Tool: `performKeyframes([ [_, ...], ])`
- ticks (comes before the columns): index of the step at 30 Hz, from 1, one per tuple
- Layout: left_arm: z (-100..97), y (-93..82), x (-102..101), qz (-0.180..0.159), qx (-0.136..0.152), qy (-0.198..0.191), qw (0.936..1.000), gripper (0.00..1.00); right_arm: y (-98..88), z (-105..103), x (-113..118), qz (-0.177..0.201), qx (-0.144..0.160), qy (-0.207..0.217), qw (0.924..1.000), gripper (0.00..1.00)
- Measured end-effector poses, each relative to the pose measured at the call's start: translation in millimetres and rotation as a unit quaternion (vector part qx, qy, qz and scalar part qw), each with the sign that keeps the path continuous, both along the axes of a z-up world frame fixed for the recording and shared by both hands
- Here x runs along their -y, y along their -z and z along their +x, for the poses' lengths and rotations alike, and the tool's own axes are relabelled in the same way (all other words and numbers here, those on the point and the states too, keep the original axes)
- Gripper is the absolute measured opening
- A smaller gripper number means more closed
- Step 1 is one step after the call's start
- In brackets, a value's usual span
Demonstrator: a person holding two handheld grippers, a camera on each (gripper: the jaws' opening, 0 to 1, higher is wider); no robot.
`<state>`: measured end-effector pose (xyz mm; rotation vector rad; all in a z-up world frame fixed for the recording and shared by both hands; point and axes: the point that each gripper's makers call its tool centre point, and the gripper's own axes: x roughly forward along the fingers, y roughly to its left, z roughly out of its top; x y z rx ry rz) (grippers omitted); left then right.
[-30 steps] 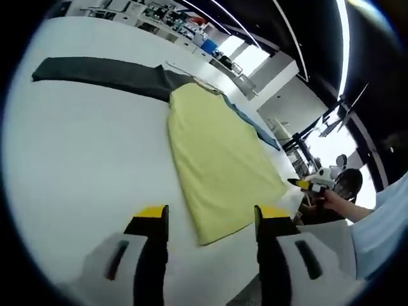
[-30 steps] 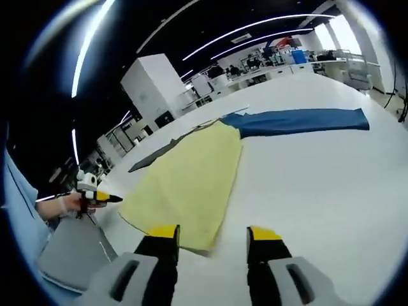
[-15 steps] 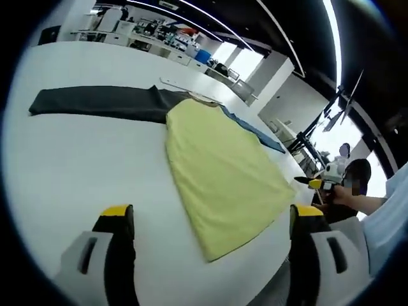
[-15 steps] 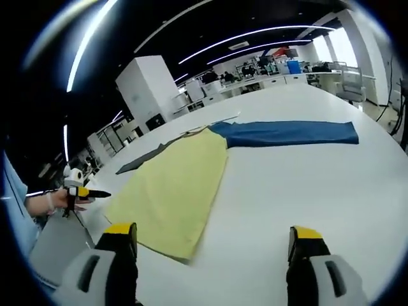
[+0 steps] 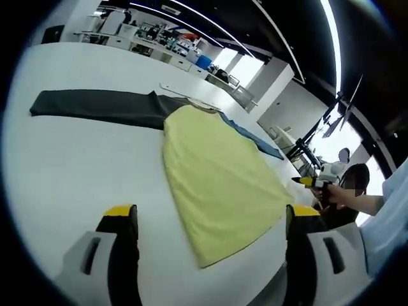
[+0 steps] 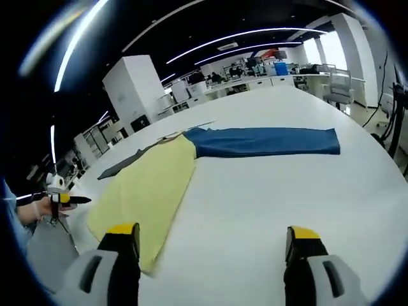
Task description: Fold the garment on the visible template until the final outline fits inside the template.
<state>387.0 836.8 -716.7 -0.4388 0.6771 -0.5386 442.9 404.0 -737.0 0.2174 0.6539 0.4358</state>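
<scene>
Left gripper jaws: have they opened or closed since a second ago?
Yes. The left gripper opened: its yellow tips, then over the near end of the yellow cloth, now stand wide on both sides of it.

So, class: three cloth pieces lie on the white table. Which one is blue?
The long sleeve-like strip stretching away from the yellow panel is blue; the opposite strip is dark grey.
</scene>
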Motion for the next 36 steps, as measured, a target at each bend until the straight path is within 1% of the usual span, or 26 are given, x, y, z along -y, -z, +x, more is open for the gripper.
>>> performKeyframes([
  [3,-0.6,-3.1,1.6,0.0,0.001,0.001,1.0,0.93,-3.5,8.6,10.8,-0.002,0.004,0.011,0.9999,0.95],
  [7,-0.1,-6.4,2.6,0.001,0.006,0.0,1.0,0.91,-6.1,19.4,25.9,-0.01,0.008,0.022,0.9997,0.92],
  [9,2.2,-6.6,1.7,-0.001,0.007,-0.007,1.0,0.91,-5.8,25.7,34.6,-0.019,0.005,0.029,0.9994,0.89],
  [10,3.3,-6.2,0.6,-0.001,0.009,-0.01,0.9999,0.91,-6.0,29.6,38.9,-0.02,0.005,0.031,0.9993,0.87],
  [12,4.3,-5.5,-1.7,-0.002,0.009,-0.017,0.9998,0.89,-7.5,37.5,47.1,-0.013,0.003,0.047,0.9988,0.84],
  [14,3.8,-6.5,-3.6,-0.002,0.01,-0.022,0.9997,0.88,-10.1,47.8,57.0,-0.016,0.012,0.061,0.998,0.84],
  [17,2.0,-6.2,-5.9,-0.001,0.009,-0.026,0.9996,0.86,-9.3,62.1,73.3,-0.015,0.009,0.085,0.9963,0.83],
  [21,-2.3,-5.1,-8.9,-0.002,0.004,-0.034,0.9994,0.82,-8.1,81.9,95.4,-0.017,0.011,0.118,0.9928,0.76],
  [24,-2.7,-5.5,-12.0,-0.003,0.003,-0.043,0.9991,0.83,-8.0,90.9,104.9,-0.01,0.009,0.139,0.9903,0.68],
  [25,-3.0,-5.5,-12.3,-0.001,0.002,-0.045,0.999,0.82,-7.1,95.0,110.7,-0.009,0.005,0.154,0.988,0.65],
  [27,-3.3,-5.0,-13.1,0.0,0.001,-0.048,0.9988,0.82,-8.9,101.4,116.0,-0.008,0.011,0.168,0.9857,0.63],
  [31,-3.5,-5.9,-11.8,-0.004,0.0,-0.055,0.9985,0.79,-7.7,109.8,124.7,-0.006,0.006,0.192,0.9814,0.56],
  [33,-4.0,-5.3,-10.4,-0.006,-0.001,-0.056,0.9984,0.79,-7.9,113.0,126.6,-0.001,0.006,0.199,0.9799,0.55],
  [35,-4.6,-3.2,-9.1,-0.009,-0.004,-0.058,0.9983,0.78,-5.7,115.0,128.5,-0.013,0.004,0.198,0.9801,0.53],
  [36,-4.7,-2.9,-8.5,-0.01,-0.004,-0.059,0.9982,0.79,-3.7,114.9,130.8,-0.021,-0.001,0.2,0.9796,0.52],
])
